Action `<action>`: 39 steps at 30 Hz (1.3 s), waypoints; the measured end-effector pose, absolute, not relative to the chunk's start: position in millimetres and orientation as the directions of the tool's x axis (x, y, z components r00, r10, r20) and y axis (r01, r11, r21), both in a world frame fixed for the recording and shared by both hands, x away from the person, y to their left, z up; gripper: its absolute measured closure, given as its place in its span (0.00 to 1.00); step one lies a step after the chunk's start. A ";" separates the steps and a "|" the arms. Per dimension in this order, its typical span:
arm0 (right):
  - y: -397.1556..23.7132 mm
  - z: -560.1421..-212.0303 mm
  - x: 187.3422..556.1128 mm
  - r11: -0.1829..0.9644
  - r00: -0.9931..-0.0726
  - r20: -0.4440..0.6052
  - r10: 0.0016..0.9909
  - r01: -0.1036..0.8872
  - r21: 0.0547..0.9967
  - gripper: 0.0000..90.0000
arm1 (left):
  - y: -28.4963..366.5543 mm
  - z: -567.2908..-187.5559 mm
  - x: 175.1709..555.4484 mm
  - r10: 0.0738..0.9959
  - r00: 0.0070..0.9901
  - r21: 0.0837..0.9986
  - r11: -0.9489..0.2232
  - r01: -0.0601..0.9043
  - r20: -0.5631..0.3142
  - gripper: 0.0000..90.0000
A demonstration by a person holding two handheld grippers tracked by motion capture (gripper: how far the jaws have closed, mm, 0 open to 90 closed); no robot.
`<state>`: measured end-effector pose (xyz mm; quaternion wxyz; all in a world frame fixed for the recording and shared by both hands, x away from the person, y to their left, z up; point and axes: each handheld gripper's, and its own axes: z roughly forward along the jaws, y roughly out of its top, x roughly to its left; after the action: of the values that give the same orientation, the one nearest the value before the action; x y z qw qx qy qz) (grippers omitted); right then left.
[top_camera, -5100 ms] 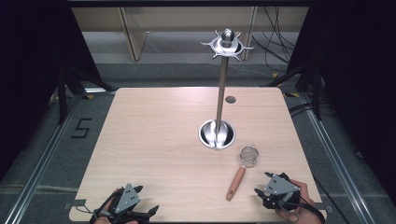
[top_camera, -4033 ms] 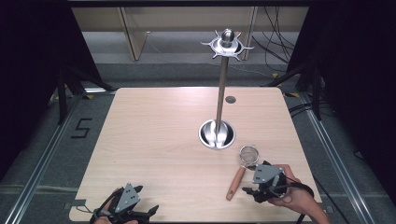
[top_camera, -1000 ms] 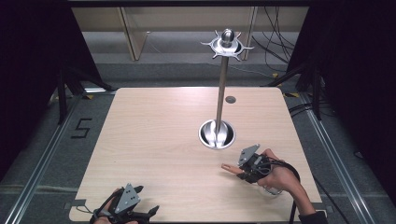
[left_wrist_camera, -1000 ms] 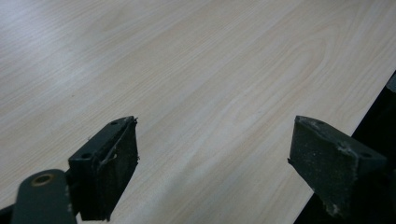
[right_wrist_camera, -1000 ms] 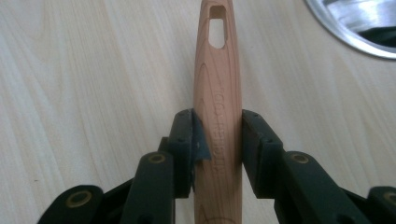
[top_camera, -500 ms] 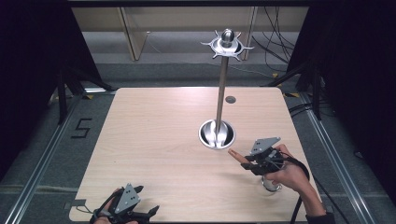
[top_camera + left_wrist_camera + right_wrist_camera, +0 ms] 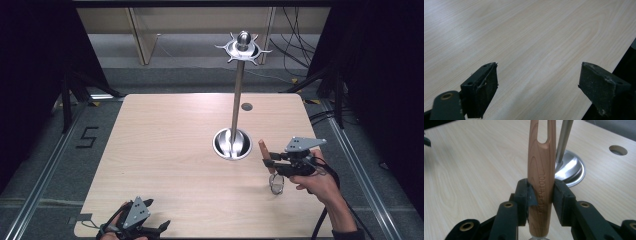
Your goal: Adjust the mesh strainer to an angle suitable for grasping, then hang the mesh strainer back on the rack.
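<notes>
Strainer (image 7: 270, 167) upright, handle clamped inside right gripper (image 7: 272, 163); mesh hanging below.

Light wood table (image 7: 165, 150), grey floor (image 7: 45, 150), black curtains (image 7: 30, 50)

A light wooden table (image 7: 165, 150) is sitting under the high camera, grain running lengthwise. Near its far right corner a round grommet hole (image 7: 247, 106) is showing dark grey. A metal stand (image 7: 236, 100) is standing upright right of centre: shiny dished round base (image 7: 232, 144) resting on the tabletop, slim pole rising to a spiked ring with a ball knob (image 7: 243, 46) at the top. Off the table's left edge, a floor marking "5" (image 7: 86, 137) is lying on grey carpet. Black cables (image 7: 300, 47) are trailing across the floor beyond the far right corner. Dark curtains (image 7: 35, 55) are hanging along both sides.
</notes>
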<state>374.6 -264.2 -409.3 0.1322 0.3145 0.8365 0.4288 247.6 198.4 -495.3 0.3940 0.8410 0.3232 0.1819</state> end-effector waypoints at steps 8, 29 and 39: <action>-266.4 -402.8 376.4 0.379 -0.774 0.070 0.629 0.384 0.842 0.76 | 199.6 -494.8 249.2 0.679 0.729 0.776 -0.502 0.382 0.081 0.16; -254.9 -382.2 375.8 0.276 -0.750 0.058 0.658 0.312 0.909 0.76 | 196.7 -494.9 252.5 0.681 0.731 0.782 -0.479 0.399 0.044 0.16; -252.5 -370.5 370.9 0.270 -0.738 0.043 0.673 0.299 0.915 0.76 | 196.4 -494.3 253.5 0.674 0.737 0.785 -0.487 0.383 0.058 0.16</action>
<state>370.9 -252.5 -370.5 0.1808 0.3132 0.7761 0.5165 253.5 196.4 -494.3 0.3980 0.8426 0.3135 0.1826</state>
